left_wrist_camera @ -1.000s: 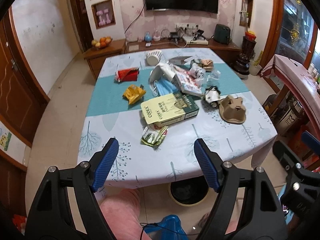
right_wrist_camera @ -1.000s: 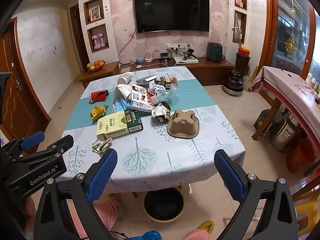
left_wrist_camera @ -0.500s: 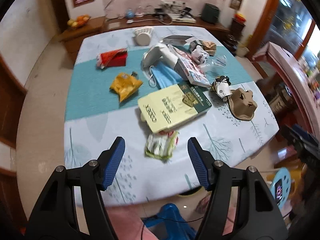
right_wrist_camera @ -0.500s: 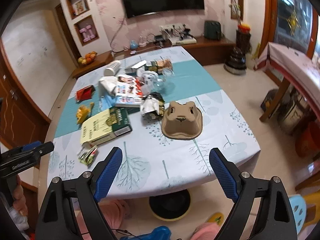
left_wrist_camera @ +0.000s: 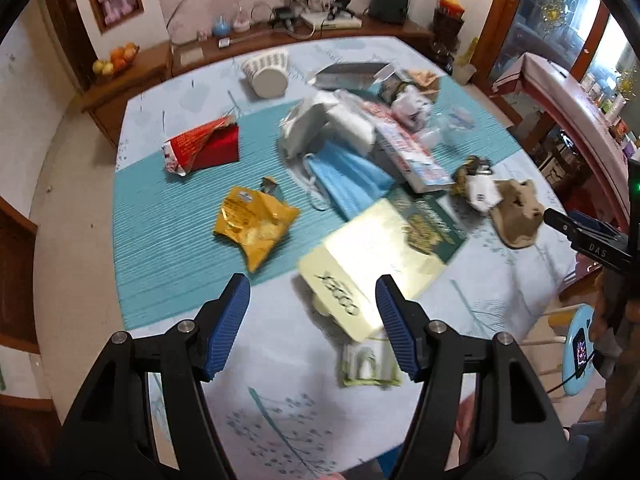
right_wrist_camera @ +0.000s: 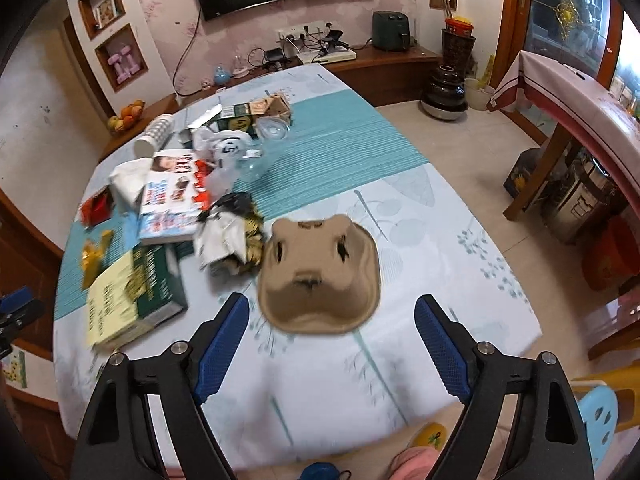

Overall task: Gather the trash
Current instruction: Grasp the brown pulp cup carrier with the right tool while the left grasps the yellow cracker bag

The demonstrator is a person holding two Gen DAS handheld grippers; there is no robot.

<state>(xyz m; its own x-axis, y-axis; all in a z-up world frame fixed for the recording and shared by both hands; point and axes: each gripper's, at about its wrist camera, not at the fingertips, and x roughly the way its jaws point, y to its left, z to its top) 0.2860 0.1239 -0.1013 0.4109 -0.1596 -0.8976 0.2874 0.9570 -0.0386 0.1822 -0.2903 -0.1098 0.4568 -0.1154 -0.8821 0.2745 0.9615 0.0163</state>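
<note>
Your left claw [left_wrist_camera: 312,308] hangs spread and empty over the near end of the pale yellow-and-green cardboard box [left_wrist_camera: 376,260], and with the crumpled yellow foil wrapper [left_wrist_camera: 254,230] just left of it and a small green-white packet [left_wrist_camera: 370,362] tucked under the box's near corner, a careless close could nip two items or shove the box. Your right claw [right_wrist_camera: 332,320], jaws just been narrowing but wide with nothing between, faces the brown moulded-pulp cup carrier [right_wrist_camera: 320,276] on the tree-print surface [right_wrist_camera: 440,248]; that shallow dome may skid toward the edge if one pad lands first.

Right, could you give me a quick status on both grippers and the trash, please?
Left gripper open, empty, jaws just narrowed, over the yellow-green box. Right gripper open, closing slightly, near the brown pulp tray. Nothing picked up yet.
</note>
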